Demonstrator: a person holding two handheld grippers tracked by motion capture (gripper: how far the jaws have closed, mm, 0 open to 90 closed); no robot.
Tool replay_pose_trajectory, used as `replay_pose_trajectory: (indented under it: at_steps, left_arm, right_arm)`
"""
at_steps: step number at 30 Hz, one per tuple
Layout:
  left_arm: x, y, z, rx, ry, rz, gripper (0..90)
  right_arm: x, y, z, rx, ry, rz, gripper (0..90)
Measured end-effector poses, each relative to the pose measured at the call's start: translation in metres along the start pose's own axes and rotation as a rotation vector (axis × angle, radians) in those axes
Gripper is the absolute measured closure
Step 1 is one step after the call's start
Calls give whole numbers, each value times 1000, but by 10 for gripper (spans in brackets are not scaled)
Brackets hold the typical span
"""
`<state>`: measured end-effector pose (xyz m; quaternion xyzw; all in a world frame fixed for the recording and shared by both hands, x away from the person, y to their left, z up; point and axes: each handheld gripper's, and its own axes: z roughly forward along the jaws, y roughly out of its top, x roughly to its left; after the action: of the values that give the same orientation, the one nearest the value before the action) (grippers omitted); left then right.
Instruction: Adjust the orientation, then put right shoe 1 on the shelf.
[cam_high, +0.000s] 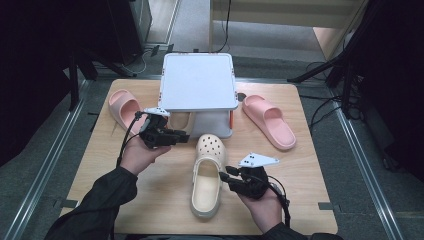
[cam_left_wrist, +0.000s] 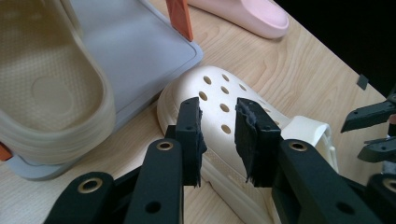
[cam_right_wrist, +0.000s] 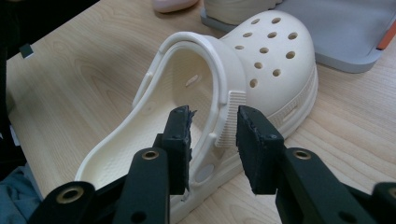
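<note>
High view, cream clog (cam_high: 207, 175): flat on the tabletop (cam_high: 100, 165), toe at 12 o'clock just short of the grey shelf rack (cam_high: 198, 82).
High view, left gripper (cam_high: 182, 136): at 10 o'clock of the clog, jaws parted, empty.
High view, right gripper (cam_high: 226, 175): at 3 o'clock of the clog, beside its heel opening, jaws spread.
High view, pink slides: one (cam_high: 125, 108) at 9 o'clock of the rack, one (cam_high: 269, 120) at 3 o'clock.
Left gripper view, left gripper (cam_left_wrist: 218, 140): jaws apart, the clog's holed toe (cam_left_wrist: 219, 100) seen beyond the gap; beige shoe (cam_left_wrist: 46, 84) on the rack's lower tray at 10 o'clock.
Right gripper view, right gripper (cam_right_wrist: 214, 140): jaws spread, clog's strap hinge (cam_right_wrist: 229, 116) in the gap, not pinched.
</note>
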<state>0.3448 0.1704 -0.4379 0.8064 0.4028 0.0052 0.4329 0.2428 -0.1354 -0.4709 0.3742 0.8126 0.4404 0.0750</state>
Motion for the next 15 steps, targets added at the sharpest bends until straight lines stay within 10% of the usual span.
replay_pose_trajectory:
  at_steps: [15]
  left_arm:
    - [4, 28, -23, -7, 11, 44, 764]
  right_arm:
    - [-1, -3, 6, 9, 0, 40, 589]
